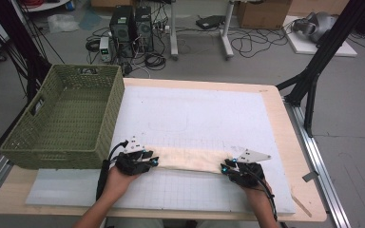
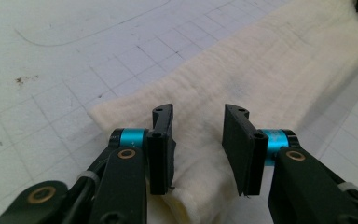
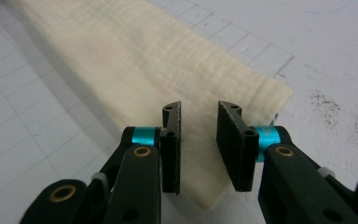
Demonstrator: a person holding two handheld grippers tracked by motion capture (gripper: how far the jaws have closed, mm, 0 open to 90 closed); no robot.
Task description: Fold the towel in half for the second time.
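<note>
near the tabletop's front edge: cream folded cloth strip (image 1: 190, 159) lies flat, folded narrow | left gripper (image 2: 198, 140) and right gripper (image 3: 198, 140) straddle its ends, unclenched | further folding, green woven basket (image 1: 64, 118) likely remain

The high view looks forward and down across the whole surface (image 1: 266, 123). Each gripper view sits low and close, looking along its own jaws from opposite ends of the same folded cream cloth (image 1: 190, 158).
</note>
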